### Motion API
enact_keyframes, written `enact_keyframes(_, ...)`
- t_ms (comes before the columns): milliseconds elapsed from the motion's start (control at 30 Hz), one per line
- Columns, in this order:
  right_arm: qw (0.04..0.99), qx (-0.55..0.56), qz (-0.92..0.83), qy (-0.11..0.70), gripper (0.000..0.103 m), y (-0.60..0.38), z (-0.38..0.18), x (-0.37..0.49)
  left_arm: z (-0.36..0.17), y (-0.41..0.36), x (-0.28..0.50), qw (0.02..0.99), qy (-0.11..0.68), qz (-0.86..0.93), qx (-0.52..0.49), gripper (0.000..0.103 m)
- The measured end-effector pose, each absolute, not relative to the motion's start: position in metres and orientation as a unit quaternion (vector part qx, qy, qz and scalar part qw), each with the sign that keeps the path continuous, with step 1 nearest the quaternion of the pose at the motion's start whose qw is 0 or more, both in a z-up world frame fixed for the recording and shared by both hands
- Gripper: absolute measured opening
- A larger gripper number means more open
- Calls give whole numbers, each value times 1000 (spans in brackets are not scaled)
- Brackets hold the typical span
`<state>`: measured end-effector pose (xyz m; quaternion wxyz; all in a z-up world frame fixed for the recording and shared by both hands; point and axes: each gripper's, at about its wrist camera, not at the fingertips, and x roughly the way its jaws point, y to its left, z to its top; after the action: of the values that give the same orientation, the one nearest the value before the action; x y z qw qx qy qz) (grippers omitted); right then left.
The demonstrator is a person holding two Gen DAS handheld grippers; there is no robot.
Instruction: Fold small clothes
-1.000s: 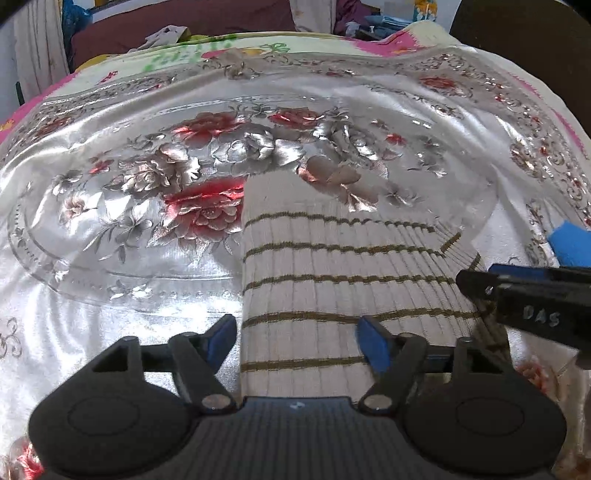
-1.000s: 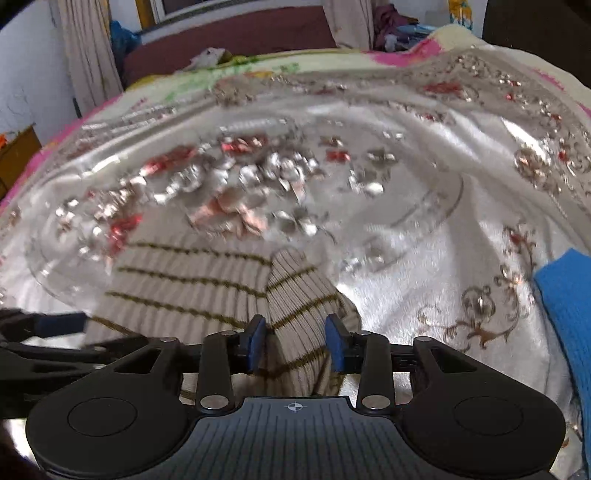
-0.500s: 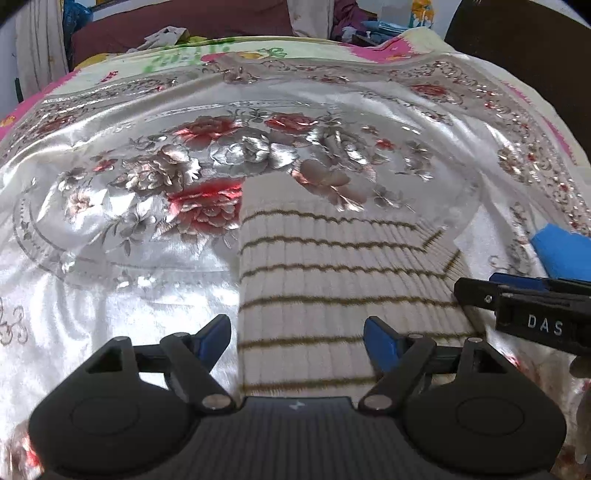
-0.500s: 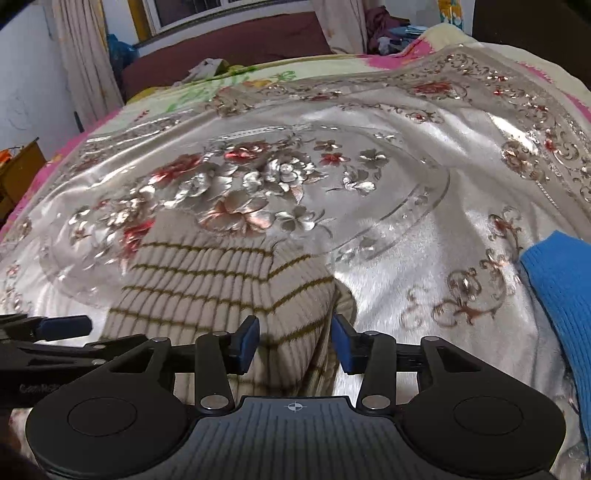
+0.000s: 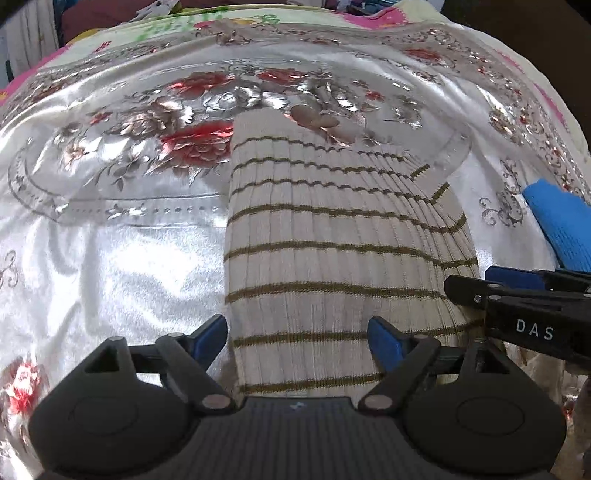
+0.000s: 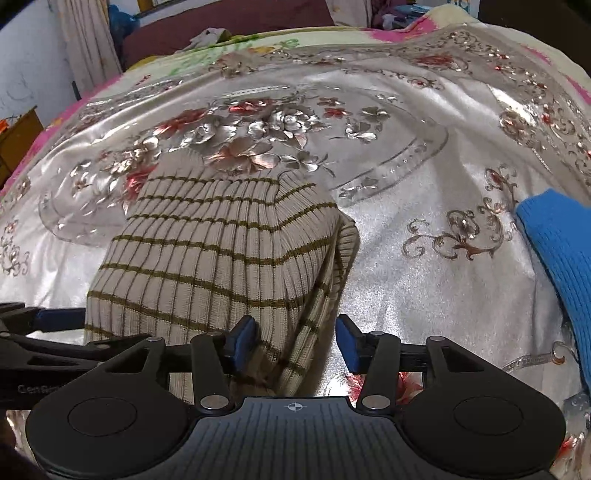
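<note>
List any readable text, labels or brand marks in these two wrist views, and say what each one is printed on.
"DAS" in white letters: on the black body of the right tool, seen at the right edge of the left wrist view.
A pale word starting "Gen": on the black arm of the left tool, in the right wrist view; the rest is too blurred to read.
Green marks on the far bedcover: too blurred to tell whether they are lettering.

Ribbed knit sweater (image 5: pixel 332 236) lies on a glossy satin bedspread (image 5: pixel 110 258).

Silvery floral bedspread (image 5: pixel 110 258) — striped ribbed garment (image 5: pixel 314 240), blue knit (image 5: pixel 561 225) at right.
</note>
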<state>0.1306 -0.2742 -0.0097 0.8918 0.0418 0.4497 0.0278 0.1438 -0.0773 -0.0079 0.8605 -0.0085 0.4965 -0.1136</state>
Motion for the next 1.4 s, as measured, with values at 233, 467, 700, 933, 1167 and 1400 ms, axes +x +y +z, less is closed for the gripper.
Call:
enact_keyframes(233,902,46,26,428,48,-276,4,115,3,-68,134,867,484,-115,-23,87)
enact_keyframes(467,897,104,20,429,48,-303,2,95,-1,-48,118,864,488,-115,-49,87)
enact_keyframes(700,893,140,18,428,48,-310,-4,91,-14,-38,108,857,500,-112,-58,87)
enact_keyframes(933,890,147,27,432,48,-301,-7,90,-18,-34,104,854,504,-111,-61,87)
enact_keyframes(1167,884,127,-1,450,47,-305,-15,85,-20,-34,98,855,503,-115,-51,88)
enact_keyframes(1400,882,179,19,435,48,-314,-5,76,-13,-29,96,857,497,-122,-68,88)
